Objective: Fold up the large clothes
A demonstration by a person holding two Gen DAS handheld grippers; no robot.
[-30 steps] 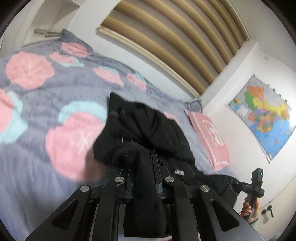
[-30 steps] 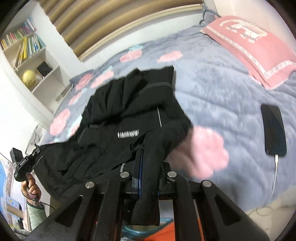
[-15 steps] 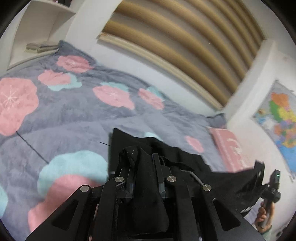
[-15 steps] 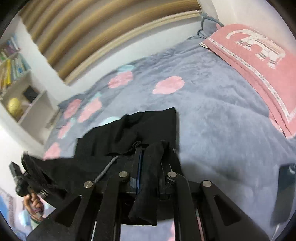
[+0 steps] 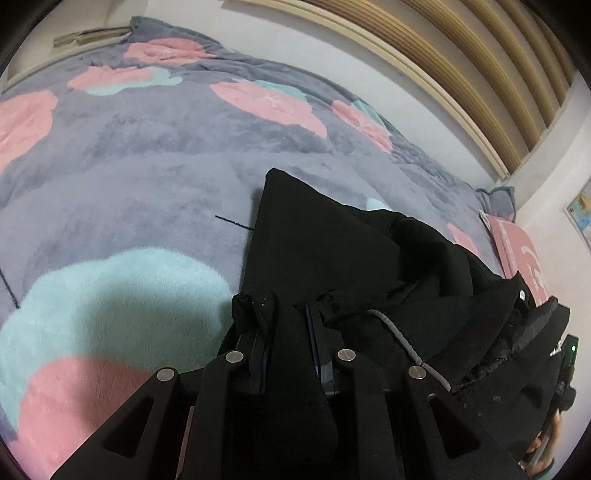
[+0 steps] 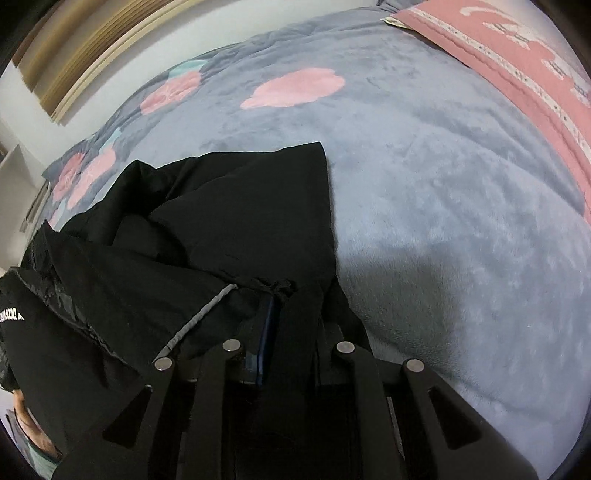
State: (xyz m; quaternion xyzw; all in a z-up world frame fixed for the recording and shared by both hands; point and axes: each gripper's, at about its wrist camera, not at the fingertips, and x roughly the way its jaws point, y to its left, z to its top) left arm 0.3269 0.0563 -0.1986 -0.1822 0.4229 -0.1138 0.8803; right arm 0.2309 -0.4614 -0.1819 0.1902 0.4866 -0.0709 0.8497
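A large black jacket lies bunched on the grey flowered blanket, its far corner flat on the bed. My left gripper has a fold of the jacket's near edge between its fingers; its jaws are opening, with the cloth still pinched. In the right wrist view the jacket spreads to the left, a grey piping strip showing. My right gripper is shut on another fold of the same edge, low over the blanket. The right-hand tool shows at the left view's right edge.
A pink pillow lies along the bed's right side. Behind the bed stand a white wall and a wooden slatted panel. A shelf with books sits at the far left corner. A hand shows at the lower left.
Both grippers have swung forward and down over the bed with the jacket's edge. The jacket, hanging bunched before, now has its far corner laid on the blanket.
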